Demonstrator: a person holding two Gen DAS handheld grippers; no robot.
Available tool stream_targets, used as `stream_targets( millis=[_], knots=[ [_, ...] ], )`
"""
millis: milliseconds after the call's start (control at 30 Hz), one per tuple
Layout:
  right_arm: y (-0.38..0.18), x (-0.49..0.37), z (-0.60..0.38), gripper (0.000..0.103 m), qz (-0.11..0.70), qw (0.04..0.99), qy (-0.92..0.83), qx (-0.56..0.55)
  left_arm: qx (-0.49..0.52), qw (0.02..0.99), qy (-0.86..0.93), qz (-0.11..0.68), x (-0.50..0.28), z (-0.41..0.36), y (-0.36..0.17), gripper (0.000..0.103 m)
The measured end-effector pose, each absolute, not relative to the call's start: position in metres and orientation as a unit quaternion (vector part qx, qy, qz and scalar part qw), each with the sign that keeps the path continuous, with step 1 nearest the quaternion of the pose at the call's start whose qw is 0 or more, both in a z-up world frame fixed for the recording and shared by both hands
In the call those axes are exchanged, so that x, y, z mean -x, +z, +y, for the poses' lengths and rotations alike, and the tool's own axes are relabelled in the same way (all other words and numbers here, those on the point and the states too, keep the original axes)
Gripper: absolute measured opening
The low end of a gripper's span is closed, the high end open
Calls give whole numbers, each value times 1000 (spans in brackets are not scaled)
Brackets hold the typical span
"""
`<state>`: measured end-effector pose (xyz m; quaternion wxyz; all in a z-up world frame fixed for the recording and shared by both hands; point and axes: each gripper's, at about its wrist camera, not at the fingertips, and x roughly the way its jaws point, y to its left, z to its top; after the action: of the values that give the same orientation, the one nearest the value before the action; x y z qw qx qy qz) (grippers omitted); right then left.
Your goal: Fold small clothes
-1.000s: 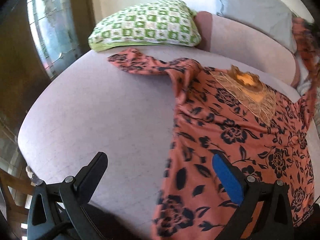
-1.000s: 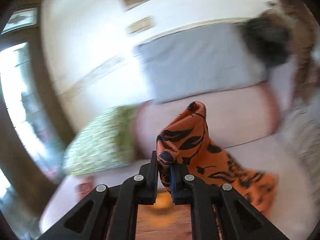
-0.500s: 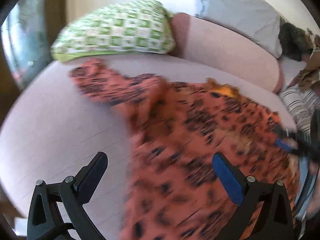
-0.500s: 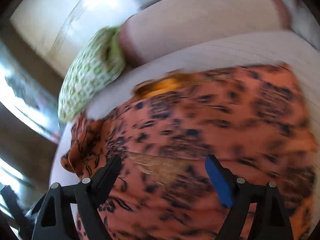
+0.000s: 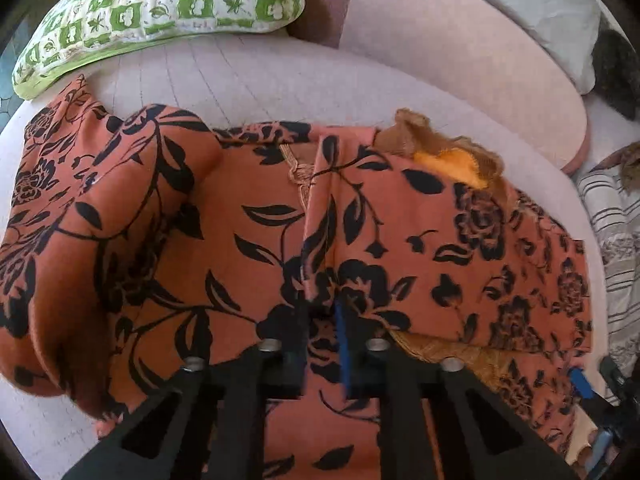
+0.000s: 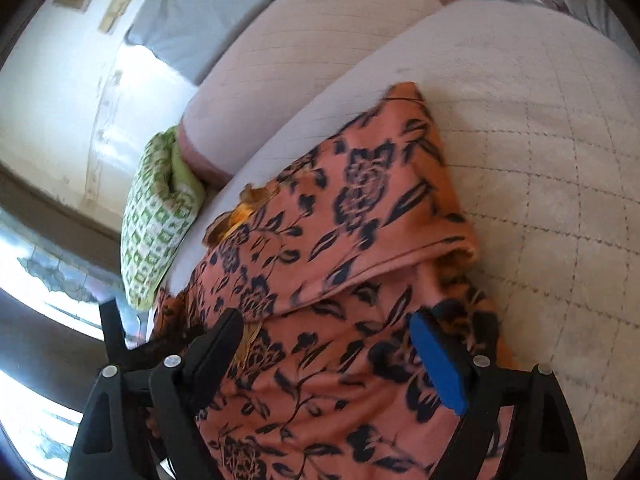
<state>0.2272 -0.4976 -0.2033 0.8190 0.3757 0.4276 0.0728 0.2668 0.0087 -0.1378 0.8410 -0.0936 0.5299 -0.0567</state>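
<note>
Left wrist view showed my left gripper pinched on a raised ridge of the orange floral top at lower centre. That garment lay on the sofa cushion, long axis left-to-right. My right gripper hung wide apart over its lower half.

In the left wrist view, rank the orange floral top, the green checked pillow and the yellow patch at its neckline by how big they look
1. Orange floral top, filling most of the view, though it lies nearest the camera.
2. Green checked pillow, partly cut off at the edge.
3. Yellow patch, clearly smallest.
</note>
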Motion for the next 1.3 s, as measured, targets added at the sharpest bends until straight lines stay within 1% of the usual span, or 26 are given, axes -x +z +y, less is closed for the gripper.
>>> stream_targets(
  millis=[100, 167, 233, 333, 367, 533, 600, 633, 700, 733, 767, 800, 833, 867, 900, 967, 1000, 1033, 1067, 1167, 1300],
  knots=[
    [-208, -232, -506, 88, 426, 809, 69, -400, 75, 886, -68, 453, -232, 8, -95, 8],
    [-203, -231, -508, 88, 419, 814, 67, -396, 85, 897, -59, 430, -205, 14, -85, 8],
    [-201, -230, -510, 88, 419, 817, 61, -390, 84, 890, -44, 446, -200, 16, -103, 9],
    [-198, -231, -510, 88, 423, 820, 53, -382, 67, 859, -37, 506, -212, 15, -147, 9],
    [-196, -231, -510, 88, 425, 820, 51, -380, 69, 861, -40, 503, -212, 17, -151, 9],
    [-194, -228, -524, 88, 407, 813, 46, -413, 70, 861, -45, 502, -210, 22, -151, 10],
    [-202, -234, -524, 87, 444, 800, 29, -402, 60, 861, -46, 504, -207, 20, -149, 12],
    [-198, -234, -522, 88, 448, 800, 30, -397, 58, 861, -51, 503, -209, 20, -145, 12],
    [-170, -229, -510, 88, 426, 829, 44, -360, 72, 867, -62, 489, -200, 26, -127, 14],
    [-157, -228, -504, 88, 413, 843, 53, -341, 80, 870, -66, 481, -196, 30, -120, 17],
    [-142, -227, -496, 88, 394, 859, 63, -322, 91, 875, -73, 471, -190, 37, -109, 30],
    [-134, -229, -492, 88, 384, 866, 69, -313, 100, 880, -76, 458, -183, 47, -98, 48],
    [-130, -234, -487, 88, 375, 873, 75, -302, 111, 888, -70, 441, -177, 60, -86, 57],
    [-135, -240, -485, 90, 379, 874, 74, -294, 123, 894, -58, 427, -173, 75, -77, 69],
    [-144, -248, -483, 91, 390, 873, 67, -286, 144, 901, -41, 407, -169, 98, -67, 70],
    [-188, -273, -483, 90, 464, 843, 39, -270, 186, 902, -17, 390, -171, 142, -60, 71],
    [-202, -275, -484, 90, 482, 830, 36, -279, 207, 897, 4, 389, -178, 171, -62, 71],
    [-200, -269, -483, 90, 456, 846, 38, -274, 222, 894, 25, 389, -185, 193, -66, 71],
    [-195, -267, -479, 90, 449, 853, 43, -263, 237, 889, 47, 388, -193, 214, -72, 71],
    [-197, -267, -476, 90, 458, 852, 48, -250, 311, 854, 101, 406, -240, 281, -106, 70],
    [-198, -269, -476, 90, 460, 851, 47, -248, 354, 818, 110, 439, -280, 310, -138, 58]
  ],
)
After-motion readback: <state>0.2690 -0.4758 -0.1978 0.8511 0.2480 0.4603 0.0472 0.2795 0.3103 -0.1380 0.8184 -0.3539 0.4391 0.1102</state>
